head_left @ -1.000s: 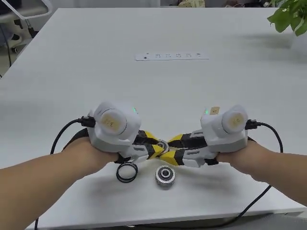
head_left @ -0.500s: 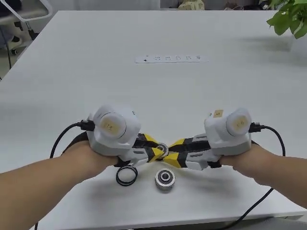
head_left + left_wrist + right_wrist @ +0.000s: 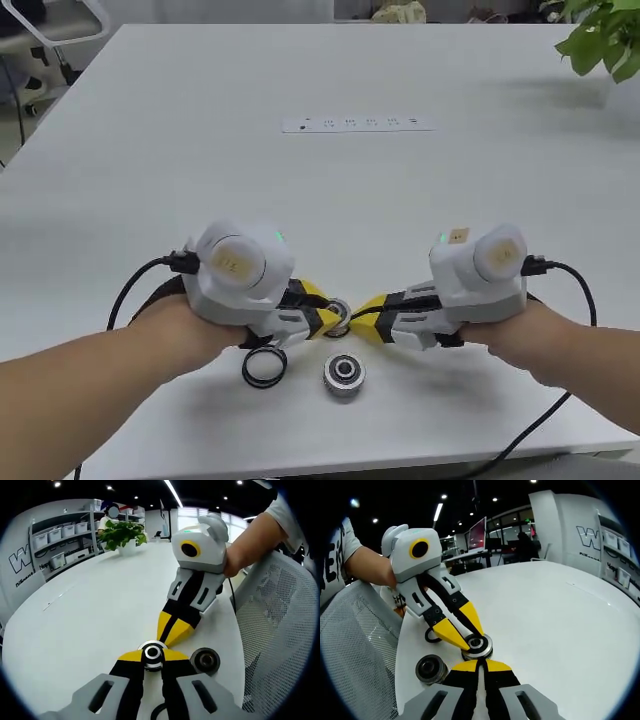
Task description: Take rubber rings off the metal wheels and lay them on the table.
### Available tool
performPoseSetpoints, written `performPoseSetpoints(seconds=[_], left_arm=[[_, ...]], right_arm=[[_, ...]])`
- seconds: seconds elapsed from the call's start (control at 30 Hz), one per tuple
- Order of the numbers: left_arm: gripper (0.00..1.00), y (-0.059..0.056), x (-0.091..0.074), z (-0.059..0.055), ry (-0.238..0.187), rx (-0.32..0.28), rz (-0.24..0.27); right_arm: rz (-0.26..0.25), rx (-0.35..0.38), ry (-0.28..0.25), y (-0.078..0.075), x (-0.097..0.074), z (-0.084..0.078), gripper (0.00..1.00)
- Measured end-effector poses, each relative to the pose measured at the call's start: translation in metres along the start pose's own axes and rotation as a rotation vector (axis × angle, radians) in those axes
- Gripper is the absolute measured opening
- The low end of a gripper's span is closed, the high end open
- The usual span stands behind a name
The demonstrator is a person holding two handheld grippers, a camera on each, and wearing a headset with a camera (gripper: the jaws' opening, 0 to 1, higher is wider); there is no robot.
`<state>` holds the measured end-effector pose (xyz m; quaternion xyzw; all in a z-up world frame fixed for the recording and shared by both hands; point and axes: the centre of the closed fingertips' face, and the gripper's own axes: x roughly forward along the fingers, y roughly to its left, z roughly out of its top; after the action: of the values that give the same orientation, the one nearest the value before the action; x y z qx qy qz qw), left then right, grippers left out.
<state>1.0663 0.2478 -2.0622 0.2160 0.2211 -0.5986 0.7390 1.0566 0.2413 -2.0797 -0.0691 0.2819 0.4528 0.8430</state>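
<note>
Bright, even overhead light; fisheye-warped edges.

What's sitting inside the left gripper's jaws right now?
A metal wheel, clamped between the left gripper's yellow tips. Its face and centre hole show in the left gripper view; the tips cover both sides of its rim.

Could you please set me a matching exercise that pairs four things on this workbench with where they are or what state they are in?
Things:
1 left gripper
2 right gripper
3 black rubber ring
4 power strip

Places or states:
A lying flat near the table's front edge
B shut on a metal wheel
C far across the table
D shut, tip close to the metal wheel

Pairs: 1-B, 2-D, 3-A, 4-C
</note>
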Motion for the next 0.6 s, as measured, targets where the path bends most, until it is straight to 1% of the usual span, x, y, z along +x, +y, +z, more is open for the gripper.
performPoseSetpoints(seconds=[0.47,0.6], left_arm=[[0.08,-0.0006,0.0010,0.0008,0.002,0.000,0.006],[0.08,-0.0007,0.0014,0.0011,0.005,0.003,0.008]], right_arm=[[-0.011,0.015,0.000,-0.0019,-0.0011,-0.0010,0.00],[-0.015,0.030,-0.002,-0.0028,-0.0014,-0.0012,0.00]])
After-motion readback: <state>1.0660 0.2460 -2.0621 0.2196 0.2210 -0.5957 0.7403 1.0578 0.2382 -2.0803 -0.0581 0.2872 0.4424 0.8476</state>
